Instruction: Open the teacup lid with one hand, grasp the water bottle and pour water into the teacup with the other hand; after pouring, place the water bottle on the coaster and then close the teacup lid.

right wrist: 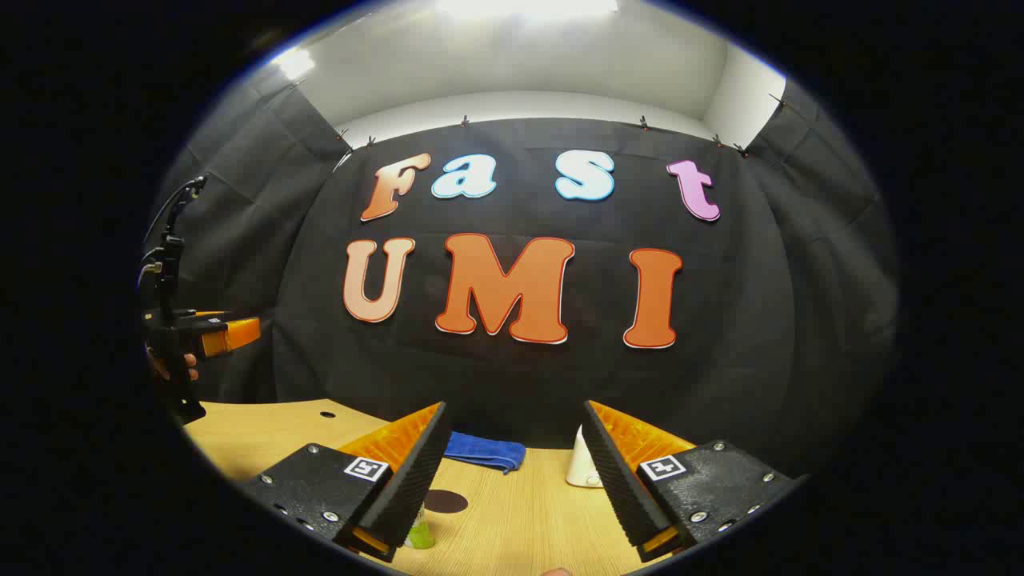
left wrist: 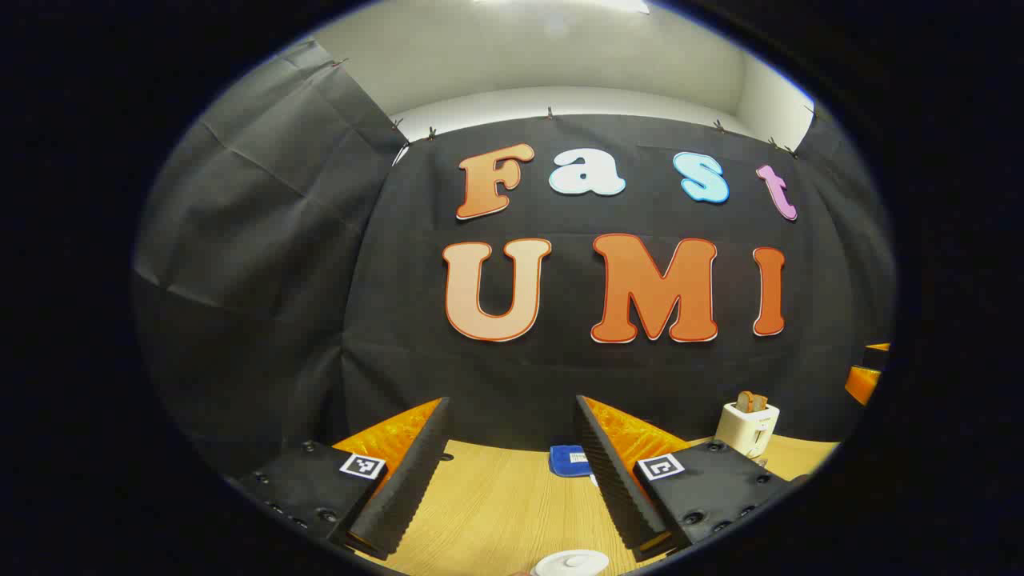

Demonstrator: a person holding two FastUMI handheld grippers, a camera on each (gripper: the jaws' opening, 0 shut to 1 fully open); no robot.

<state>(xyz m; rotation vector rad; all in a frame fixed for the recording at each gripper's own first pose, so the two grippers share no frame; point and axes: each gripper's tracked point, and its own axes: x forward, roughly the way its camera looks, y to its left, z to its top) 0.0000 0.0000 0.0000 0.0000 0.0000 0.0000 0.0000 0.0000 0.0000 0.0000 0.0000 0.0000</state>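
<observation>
Below and just ahead of the left gripper point(left wrist: 512, 472), fingers wide apart and empty, sits the white lid point(left wrist: 571, 562) on the table point(left wrist: 496, 504). Nearer the bottle point(right wrist: 419, 534), low beside its left finger, is the right gripper point(right wrist: 512, 472), likewise apart. A dark coaster point(right wrist: 445, 502) lies just beyond.

Wooden table point(left wrist: 496, 512), pale grain. Folded blue cloth point(right wrist: 485, 451) lies near its far edge, by the black backdrop. White toaster point(left wrist: 746, 428), slices up, stands right of the cloth.
</observation>
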